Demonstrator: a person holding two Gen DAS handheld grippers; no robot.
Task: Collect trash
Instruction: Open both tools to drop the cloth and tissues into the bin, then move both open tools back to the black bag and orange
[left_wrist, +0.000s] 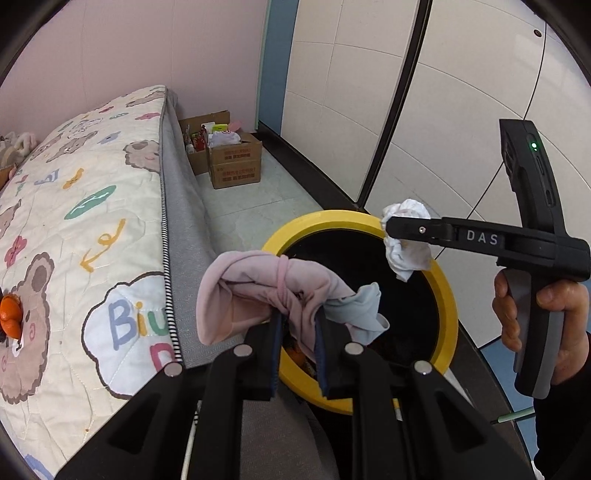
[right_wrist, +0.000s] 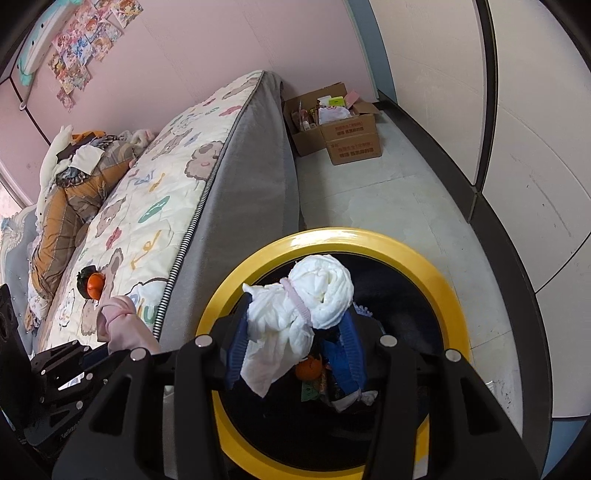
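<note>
The right gripper (right_wrist: 295, 332) is holding a white tissue wad (right_wrist: 299, 310) over the mouth of the yellow-rimmed bin (right_wrist: 373, 240), which is standing on the floor just beside the bed (right_wrist: 147, 206). Its fingers (right_wrist: 236, 343) are clamped on the wad, which is tied with a pale band and is hanging directly above the dark opening, where orange peel and wrappers are already lying. The left gripper (left_wrist: 299, 332) is hovering near the bin's nearer rim, its fingers (left_wrist: 275, 332) clamped on a pink cloth bundle (left_wrist: 258, 291) tied with a cord, a light blue tail trailing toward the opening.

To do the drop well, the right fingers are probably best parted while the wad is sitting over the centre, since its loose flap could catch a finger or the rim. The pink bundle is hanging partly outside the rim on the bed side, so it likely needs carrying further over the opening before release. More trash, an orange peel (right_wrist: 94, 284), is waiting on the bed.
</note>
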